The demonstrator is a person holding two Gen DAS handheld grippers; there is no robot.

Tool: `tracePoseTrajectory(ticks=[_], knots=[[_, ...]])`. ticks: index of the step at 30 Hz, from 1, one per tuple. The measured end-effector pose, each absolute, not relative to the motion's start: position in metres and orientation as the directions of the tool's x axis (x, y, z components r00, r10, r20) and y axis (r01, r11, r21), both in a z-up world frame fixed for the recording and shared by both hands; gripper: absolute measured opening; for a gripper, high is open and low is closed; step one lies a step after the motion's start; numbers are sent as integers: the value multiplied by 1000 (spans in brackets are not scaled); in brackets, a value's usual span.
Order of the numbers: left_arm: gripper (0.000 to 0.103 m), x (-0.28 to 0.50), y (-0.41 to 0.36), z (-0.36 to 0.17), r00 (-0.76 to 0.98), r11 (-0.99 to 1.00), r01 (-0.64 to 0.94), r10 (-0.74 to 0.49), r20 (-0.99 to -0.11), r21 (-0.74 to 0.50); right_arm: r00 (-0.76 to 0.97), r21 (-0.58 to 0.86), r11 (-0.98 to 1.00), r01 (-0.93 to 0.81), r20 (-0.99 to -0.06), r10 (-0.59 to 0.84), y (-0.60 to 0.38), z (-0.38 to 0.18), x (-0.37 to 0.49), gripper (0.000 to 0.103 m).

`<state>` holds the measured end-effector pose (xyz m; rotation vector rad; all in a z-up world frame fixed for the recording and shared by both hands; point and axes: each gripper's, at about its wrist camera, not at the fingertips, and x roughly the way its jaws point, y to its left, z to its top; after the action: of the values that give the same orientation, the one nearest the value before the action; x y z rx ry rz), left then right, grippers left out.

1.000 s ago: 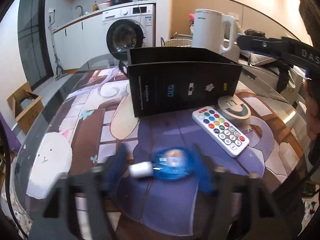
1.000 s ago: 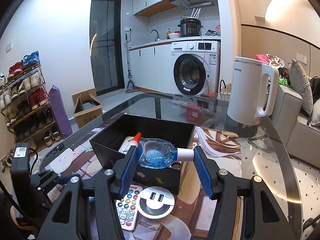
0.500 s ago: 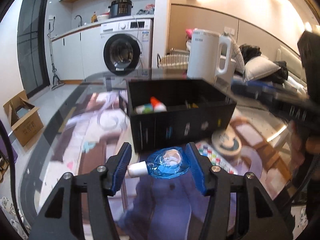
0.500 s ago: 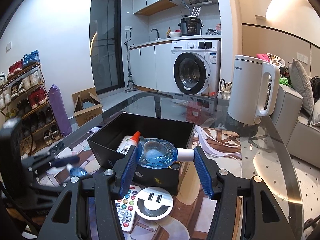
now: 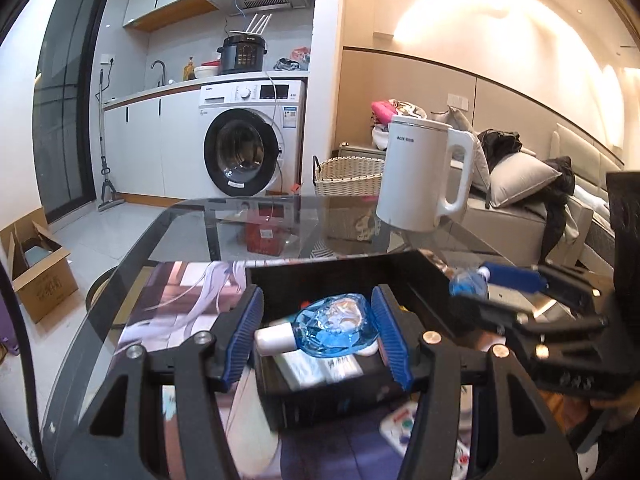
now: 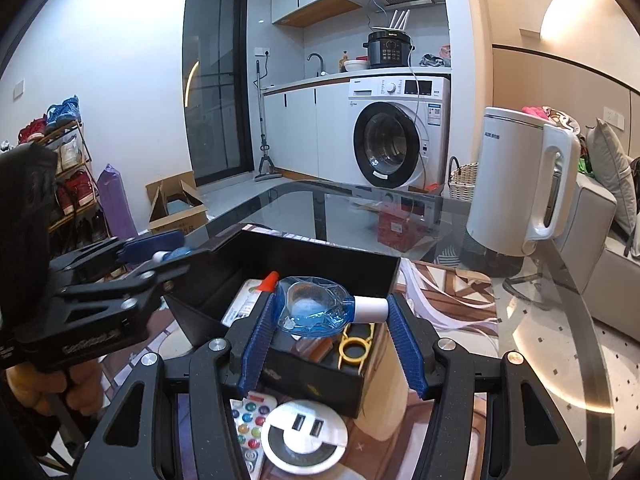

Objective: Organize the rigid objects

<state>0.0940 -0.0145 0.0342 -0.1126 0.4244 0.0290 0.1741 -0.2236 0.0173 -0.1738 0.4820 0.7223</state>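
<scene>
In the left wrist view my left gripper [image 5: 316,332] is shut on a clear blue bottle [image 5: 336,328] with a white cap, held sideways above the open black box [image 5: 340,264]. In the right wrist view my right gripper [image 6: 332,312] is shut on a second blue bottle [image 6: 312,308], cap to the right, over the box's [image 6: 320,246] near side. Each gripper shows in the other's view: the right gripper [image 5: 500,280] at the box's right corner, the left gripper [image 6: 160,256] at its left corner. The box holds a glue bottle [image 6: 268,282] with an orange tip and a yellow ring tool [image 6: 354,346].
A remote [image 6: 250,420] with coloured buttons and a round white USB hub [image 6: 306,436] lie on the mat in front of the box. A white kettle [image 6: 516,184] stands on the glass table behind and to the right. A hand [image 6: 48,392] holds the left gripper.
My left gripper has lifted its blue bottle off the mat and carried it forward over the box. The right gripper has edged slightly closer to the box, still holding its bottle.
</scene>
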Motion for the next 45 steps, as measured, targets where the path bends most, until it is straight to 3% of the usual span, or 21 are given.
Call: tracePoseTrajectory(ticks=[21, 24, 27, 29, 31, 34, 37, 45], knots=[[56, 135, -12, 18, 900, 994, -73, 30, -434, -83, 641, 23, 739, -673, -481, 598, -195, 7, 211, 58], [56, 132, -10, 19, 904, 993, -81, 35, -427, -89, 653, 14, 747, -665, -476, 589, -197, 10, 207, 62], [56, 126, -10, 21, 906, 992, -81, 34, -423, -94, 662, 12, 752, -659, -466, 587, -205, 13, 200, 81], [61, 121, -10, 24, 908, 993, -69, 23, -419, -95, 671, 13, 760, -649, -461, 581, -212, 17, 197, 91], [80, 115, -10, 27, 913, 993, -65, 20, -407, -97, 683, 12, 772, -635, -459, 568, -220, 19, 191, 99], [97, 104, -8, 33, 922, 991, -80, 31, -387, -112, 692, 18, 794, -608, -478, 541, -231, 22, 189, 102], [103, 95, -7, 37, 922, 991, -72, 23, -385, -115, 699, 18, 809, -588, -493, 519, -241, 22, 184, 102], [103, 78, -12, 34, 910, 994, -60, 17, -413, -92, 676, -7, 814, -581, -560, 478, -254, 7, 169, 103]])
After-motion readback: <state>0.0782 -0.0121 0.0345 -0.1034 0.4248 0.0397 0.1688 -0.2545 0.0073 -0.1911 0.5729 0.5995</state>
